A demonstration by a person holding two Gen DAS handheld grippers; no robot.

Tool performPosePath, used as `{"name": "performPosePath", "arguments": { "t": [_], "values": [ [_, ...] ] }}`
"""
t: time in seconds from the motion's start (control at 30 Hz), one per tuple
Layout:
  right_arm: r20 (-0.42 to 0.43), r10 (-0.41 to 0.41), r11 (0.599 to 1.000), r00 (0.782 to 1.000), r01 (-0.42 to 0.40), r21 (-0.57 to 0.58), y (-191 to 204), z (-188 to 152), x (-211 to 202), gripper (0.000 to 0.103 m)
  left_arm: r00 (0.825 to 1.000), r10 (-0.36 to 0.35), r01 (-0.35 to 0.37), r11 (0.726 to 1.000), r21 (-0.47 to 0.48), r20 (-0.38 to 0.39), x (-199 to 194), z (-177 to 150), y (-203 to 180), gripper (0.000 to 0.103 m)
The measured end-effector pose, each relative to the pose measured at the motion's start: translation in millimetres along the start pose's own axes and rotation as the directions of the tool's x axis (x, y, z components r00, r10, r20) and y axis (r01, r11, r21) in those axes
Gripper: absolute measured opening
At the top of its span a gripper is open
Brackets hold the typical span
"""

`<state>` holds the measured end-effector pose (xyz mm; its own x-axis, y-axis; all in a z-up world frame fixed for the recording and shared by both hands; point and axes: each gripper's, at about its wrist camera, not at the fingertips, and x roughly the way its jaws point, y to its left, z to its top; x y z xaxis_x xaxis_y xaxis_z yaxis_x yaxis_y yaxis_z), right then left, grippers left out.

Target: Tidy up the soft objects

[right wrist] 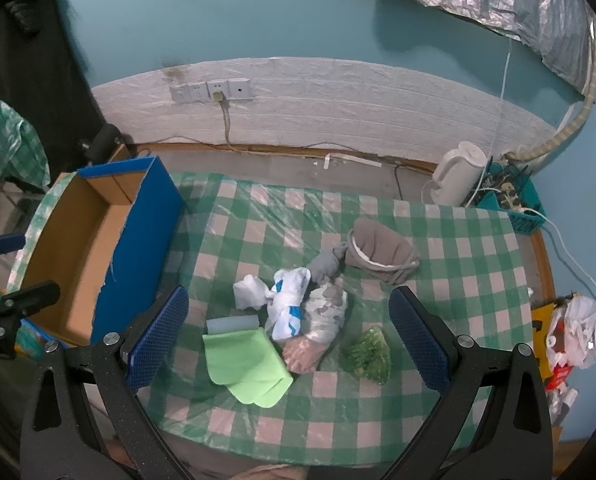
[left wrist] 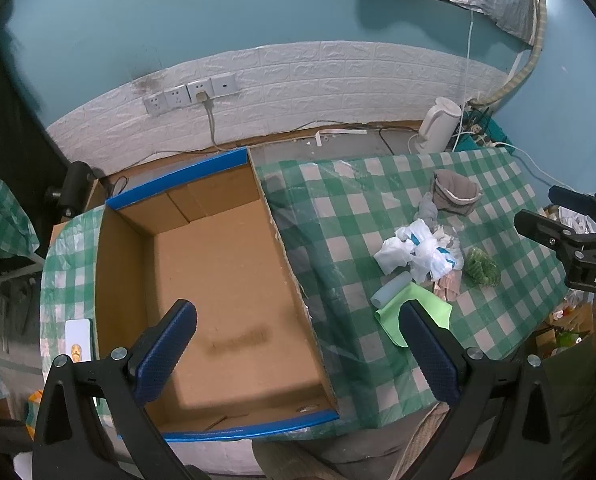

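Nothing lies in the box (left wrist: 226,280) yet; the soft pile (right wrist: 298,312) waits on the table (right wrist: 477,280), both grippers (left wrist: 298,344) (right wrist: 290,336) spread apart, empty.

Green-and-white checked tablecloth (right wrist: 437,248) under clear plastic, covering the table. At nine o'clock in the right wrist view, an open cardboard box (right wrist: 78,248) with blue outer walls. Near centre, a heap: green cloth (right wrist: 246,364), white plastic bag (right wrist: 286,304), grey slipper (right wrist: 381,252), green knitted piece (right wrist: 369,352). At two o'clock, white kettle (right wrist: 457,180).
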<state>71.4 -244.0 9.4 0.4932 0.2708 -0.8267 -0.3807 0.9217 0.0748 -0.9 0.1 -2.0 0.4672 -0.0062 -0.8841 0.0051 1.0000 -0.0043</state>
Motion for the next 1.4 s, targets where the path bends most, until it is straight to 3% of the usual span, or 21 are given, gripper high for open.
{"name": "performPosePath", "arguments": {
  "t": [1.4],
  "values": [
    [-0.019, -0.021, 1.000, 1.000, 0.021, 0.013, -9, -5, 0, 0.101, 0.999, 0.008, -0.007, 1.000, 0.016, -0.033, 9, -9, -3, 0.102]
  ]
}}
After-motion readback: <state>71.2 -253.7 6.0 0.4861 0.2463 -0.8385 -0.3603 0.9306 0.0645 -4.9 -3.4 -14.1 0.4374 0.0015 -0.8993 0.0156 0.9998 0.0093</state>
